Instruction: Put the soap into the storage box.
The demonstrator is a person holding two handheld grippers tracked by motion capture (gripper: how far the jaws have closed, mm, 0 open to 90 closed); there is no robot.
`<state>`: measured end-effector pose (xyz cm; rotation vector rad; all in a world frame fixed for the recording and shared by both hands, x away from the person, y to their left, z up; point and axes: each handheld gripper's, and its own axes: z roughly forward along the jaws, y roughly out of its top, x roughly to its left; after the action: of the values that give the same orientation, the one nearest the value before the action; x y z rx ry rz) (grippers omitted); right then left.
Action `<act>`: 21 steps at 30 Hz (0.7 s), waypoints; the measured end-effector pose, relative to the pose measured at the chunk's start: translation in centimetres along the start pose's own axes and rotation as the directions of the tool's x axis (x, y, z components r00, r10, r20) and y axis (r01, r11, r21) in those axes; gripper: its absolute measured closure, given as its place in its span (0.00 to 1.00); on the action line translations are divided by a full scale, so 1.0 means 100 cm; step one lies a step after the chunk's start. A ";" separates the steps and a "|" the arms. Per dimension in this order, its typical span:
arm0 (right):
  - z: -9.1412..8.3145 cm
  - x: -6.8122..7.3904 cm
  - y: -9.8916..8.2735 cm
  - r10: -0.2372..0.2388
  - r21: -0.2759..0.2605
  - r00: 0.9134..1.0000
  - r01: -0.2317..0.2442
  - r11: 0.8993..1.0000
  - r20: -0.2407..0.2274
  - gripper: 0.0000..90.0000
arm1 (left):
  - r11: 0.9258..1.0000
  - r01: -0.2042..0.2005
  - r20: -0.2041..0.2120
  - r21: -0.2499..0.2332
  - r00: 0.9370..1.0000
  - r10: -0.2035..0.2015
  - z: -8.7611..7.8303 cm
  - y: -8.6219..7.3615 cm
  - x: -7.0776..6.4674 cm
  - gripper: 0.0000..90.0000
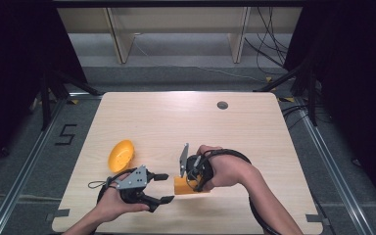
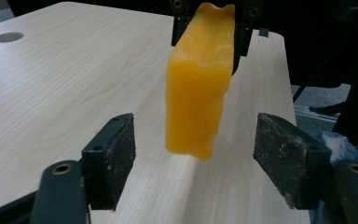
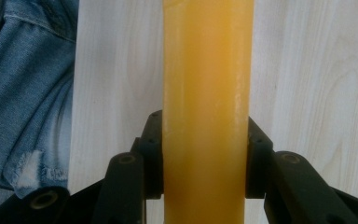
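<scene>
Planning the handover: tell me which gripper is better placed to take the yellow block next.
Left. The left gripper is open, its jaws flanking the yellow block, which hangs clamped in the right gripper. Closing would likely grip it.

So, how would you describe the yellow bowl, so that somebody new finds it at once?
Start from the wooden table and look at its near left part. The bowl lies there tilted, just beyond the left tongs. Unlike the orange block held in the right tongs, it is round, hollow and untouched.
</scene>
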<state>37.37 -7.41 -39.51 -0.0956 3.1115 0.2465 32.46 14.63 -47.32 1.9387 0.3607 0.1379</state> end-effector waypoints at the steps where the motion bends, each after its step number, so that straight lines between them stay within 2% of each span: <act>1: 0.001 0.001 0.003 0.002 0.003 1.000 -0.002 1.000 -0.004 0.69 | 1.000 -0.015 0.018 -0.008 1.000 0.015 0.002 0.001 0.001 0.34; 2: 0.001 0.001 0.003 0.002 0.003 1.000 -0.002 1.000 -0.004 0.69 | 1.000 -0.009 0.005 0.000 1.000 0.009 0.003 0.001 0.000 0.34; 4: 0.000 0.003 0.006 0.012 0.015 1.000 -0.012 1.000 -0.012 0.69 | 1.000 -0.009 0.021 -0.007 1.000 0.009 0.006 0.001 -0.001 0.36; 5: 0.001 0.002 0.006 -0.009 0.005 1.000 0.009 1.000 -0.013 0.69 | 1.000 -0.019 0.017 -0.001 1.000 0.019 0.007 0.002 -0.002 0.37; 6: 0.001 0.003 0.008 0.009 0.014 1.000 -0.009 1.000 -0.013 0.69 | 1.000 -0.017 0.018 -0.003 1.000 0.017 0.008 0.002 -0.002 0.38; 7: 0.001 0.003 0.009 0.005 0.016 1.000 -0.005 1.000 -0.019 0.69 | 1.000 -0.020 0.023 -0.002 1.000 0.020 0.009 0.002 -0.002 0.39; 8: 0.002 0.004 0.010 -0.005 0.016 1.000 0.005 1.000 -0.016 0.69 | 1.000 -0.030 0.025 -0.009 0.999 0.030 0.010 0.002 -0.002 0.43; 9: 0.002 0.004 0.010 -0.005 0.016 1.000 0.005 1.000 -0.016 0.69 | 0.998 -0.057 0.043 -0.014 0.997 0.058 0.011 0.003 -0.001 0.45; 10: 0.004 0.003 0.011 -0.028 0.010 1.000 0.028 1.000 -0.011 0.69 | 1.000 -0.030 0.040 -0.011 0.999 0.030 0.011 0.002 -0.003 0.45; 11: 0.003 0.005 0.012 -0.003 0.022 1.000 0.003 1.000 -0.019 0.69 | 0.999 -0.038 0.041 0.002 0.998 0.037 0.011 0.002 -0.003 0.46; 13: 0.004 0.006 0.015 -0.017 0.019 1.000 0.018 1.000 -0.024 0.69 | 0.999 -0.035 0.056 0.001 0.998 0.035 0.013 0.000 -0.004 0.50; 14: 0.004 0.007 0.015 -0.004 0.027 1.000 0.004 1.000 -0.030 0.69 | 1.000 -0.026 0.049 0.005 0.998 0.026 0.013 0.000 -0.005 0.51; 15: 0.004 0.007 0.015 -0.004 0.027 1.000 0.004 1.000 -0.030 0.69 | 0.999 -0.032 0.046 0.012 0.998 0.031 0.013 0.000 -0.005 0.51; 16: 0.005 0.006 0.016 -0.025 0.018 0.999 0.026 1.000 -0.028 0.69 | 0.998 -0.067 0.049 0.020 0.997 0.066 0.013 0.000 -0.002 0.51; 17: 0.005 0.008 0.016 0.000 0.026 1.000 0.001 1.000 -0.023 0.69 | 0.998 -0.060 0.052 0.017 0.997 0.059 0.013 0.000 -0.003 0.52; 18: 0.006 0.008 0.018 -0.016 0.027 0.999 0.017 0.999 -0.036 0.69 | 0.999 -0.045 0.053 0.011 0.998 0.044 0.014 0.000 -0.004 0.54; 19: 0.006 0.008 0.018 -0.016 0.027 0.999 0.017 0.999 -0.036 0.69 | 1.000 -0.011 0.061 -0.007 0.998 0.011 0.015 -0.001 -0.006 0.54; 21: 0.008 0.008 0.019 -0.032 0.023 0.999 0.033 0.999 -0.032 0.69 | 1.000 -0.031 0.055 -0.004 0.998 0.031 0.015 0.000 -0.006 0.56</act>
<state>36.50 -5.44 -39.98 -0.1505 3.1400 0.2097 32.33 13.12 -47.89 1.9411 0.2936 0.1050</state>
